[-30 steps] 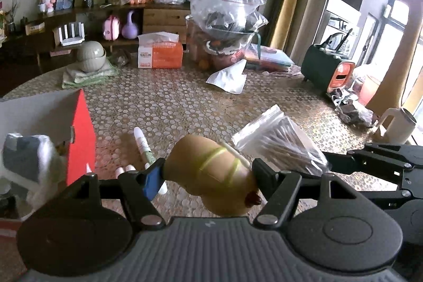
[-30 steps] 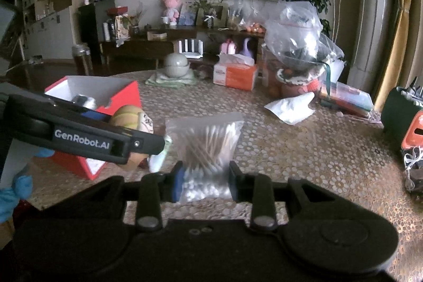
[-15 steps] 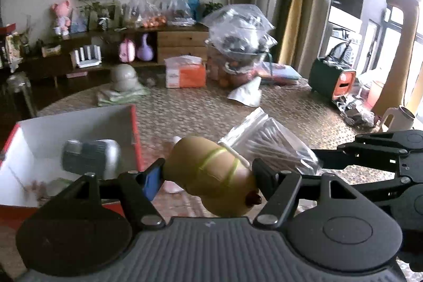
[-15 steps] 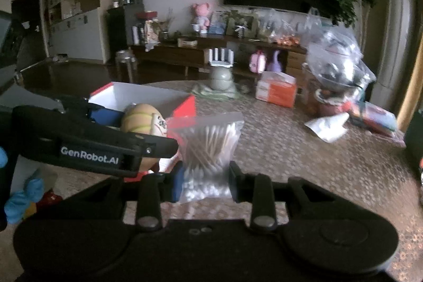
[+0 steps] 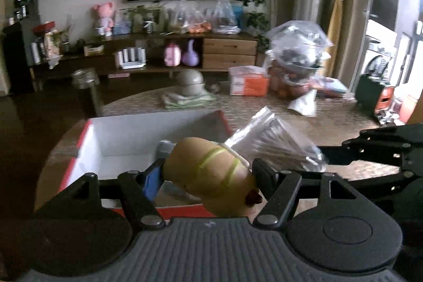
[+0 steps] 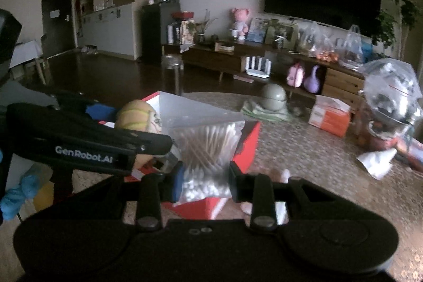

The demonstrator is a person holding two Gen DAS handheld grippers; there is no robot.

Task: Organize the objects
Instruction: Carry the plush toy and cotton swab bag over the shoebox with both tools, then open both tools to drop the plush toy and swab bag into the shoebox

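Observation:
My left gripper (image 5: 207, 176) is shut on a tan toy figure with yellow-green stripes (image 5: 211, 173); it hangs over the open red box with white inside (image 5: 127, 134). The toy also shows in the right wrist view (image 6: 138, 119), with the left gripper's arm (image 6: 87, 147) in front of it. My right gripper (image 6: 205, 180) is shut on a clear zip bag of cotton swabs (image 6: 206, 149), held above the box's red corner (image 6: 248, 142). The bag also shows in the left wrist view (image 5: 275, 147). A grey object (image 5: 165, 147) lies inside the box.
The round patterned table (image 6: 317, 165) carries an orange tissue box (image 5: 248, 83), a grey bowl on cloths (image 5: 190, 82), a white wrapper (image 5: 304, 102) and a big plastic bag of items (image 5: 298, 57). Pale markers (image 6: 280, 176) lie beside the box. A TV cabinet stands behind.
Both grippers have swung left with their loads. The toy is now over the open box, and the swab bag is over the box's right corner.

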